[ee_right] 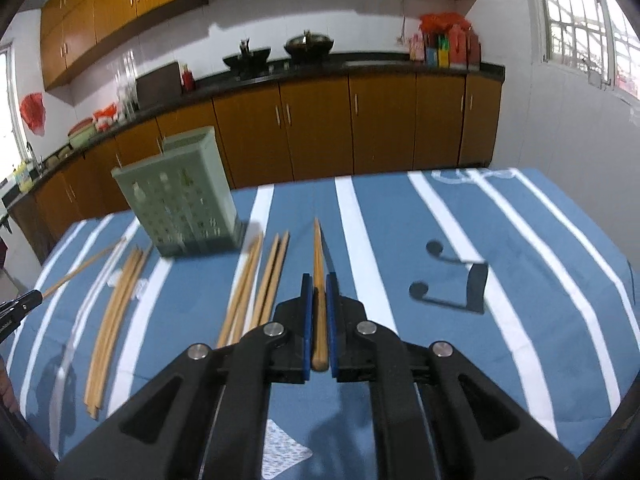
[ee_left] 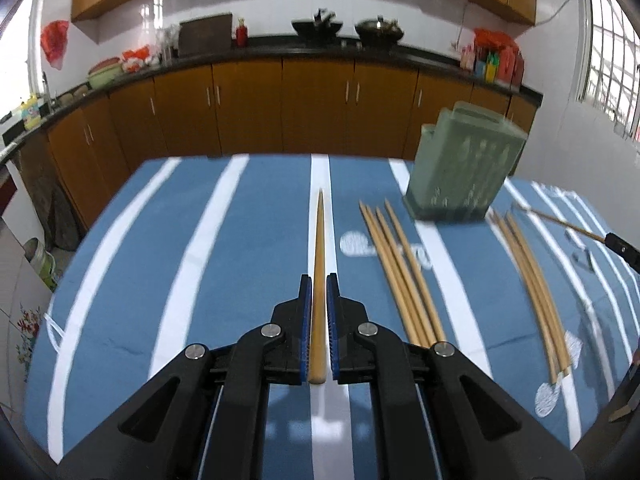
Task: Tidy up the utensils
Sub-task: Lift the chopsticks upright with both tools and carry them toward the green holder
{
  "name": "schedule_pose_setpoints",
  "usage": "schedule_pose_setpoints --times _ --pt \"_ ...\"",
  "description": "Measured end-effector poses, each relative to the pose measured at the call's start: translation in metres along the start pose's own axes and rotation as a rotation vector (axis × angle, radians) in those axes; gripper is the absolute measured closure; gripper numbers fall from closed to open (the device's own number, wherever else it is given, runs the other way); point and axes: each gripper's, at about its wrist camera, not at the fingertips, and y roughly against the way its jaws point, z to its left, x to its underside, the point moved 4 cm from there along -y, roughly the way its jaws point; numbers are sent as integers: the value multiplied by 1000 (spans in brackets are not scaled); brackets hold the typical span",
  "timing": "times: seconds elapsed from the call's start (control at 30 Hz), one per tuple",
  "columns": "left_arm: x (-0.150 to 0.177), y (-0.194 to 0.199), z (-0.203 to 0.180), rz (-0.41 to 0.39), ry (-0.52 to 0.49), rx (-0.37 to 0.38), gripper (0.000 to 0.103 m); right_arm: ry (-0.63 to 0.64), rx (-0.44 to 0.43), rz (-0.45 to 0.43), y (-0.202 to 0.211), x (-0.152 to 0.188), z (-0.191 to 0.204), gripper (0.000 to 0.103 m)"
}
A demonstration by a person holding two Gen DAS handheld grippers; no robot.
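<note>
Left tongs (ee_left: pixel 319 280): the blue pads are closed on a single wooden chopstick (ee_left: pixel 319 264). The stick lies along the axis of the tongs, its thick end back between the pads and its thin tip pointing forward over a white stripe of the blue striped cloth (ee_left: pixel 240 240) that covers the counter.

Right tongs (ee_right: pixel 319 280): these are likewise closed on one chopstick (ee_right: pixel 318 280), held lengthwise, thick end at the rear of the pads and tip projecting ahead.

Loose chopsticks on the cloth:
- A group of four (ee_left: pixel 396 272) lies just right of the left tongs, tips pointing away from them.
- A second bundle (ee_left: pixel 532 284) lies farther right, well apart from the first. In the right wrist view both sets appear to the left of the right tongs.

Holder: a pale green perforated utensil holder (ee_left: pixel 464 168) stands upright ahead and to the right of the left tongs, beyond the tips of the group of four. Seen from the right tongs, it stands ahead and to the left (ee_right: pixel 180 196).

Other items: a black wire stand (ee_right: pixel 460 284) lies on the cloth to the right of the right tongs, clear of all chopsticks. Beyond the counter runs a row of wooden kitchen cabinets (ee_left: pixel 280 108) under a dark worktop carrying woks (ee_left: pixel 348 28).
</note>
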Motion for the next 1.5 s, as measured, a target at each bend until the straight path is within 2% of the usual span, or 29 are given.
schedule_pose_setpoints --times 0.2,0.3,0.4,0.57,0.7,0.77,0.9,1.03,1.17,1.27,1.5 --pt "-21 23 2 -84 18 2 96 -10 -1 -80 20 -19 -3 95" --pt "-28 27 0 -104 10 0 96 -10 -1 -91 24 -23 -3 95" --pt "-19 12 -1 -57 -5 -2 95 -6 -4 -77 23 -18 -2 95" --pt "17 -27 0 74 -19 -12 92 -8 -6 -54 19 -8 -1 95" --pt "37 -43 0 127 -27 -14 78 -8 -11 -48 19 -4 1 95" --pt "43 -47 0 144 -32 -20 77 -7 -12 -46 19 -4 2 95" --pt "55 -54 -2 184 -48 -41 77 -11 -15 -39 17 -2 2 95" --pt "57 -51 -4 181 -61 -48 96 -15 -18 -34 16 0 2 95" --pt "58 -48 -5 193 -77 -50 96 -13 -19 -40 17 -2 2 95" --pt "50 -40 -5 172 -75 -40 96 -11 -18 -60 21 -6 1 95" --pt "15 -2 -5 51 -61 -17 96 -11 -18 -90 27 -13 0 95"
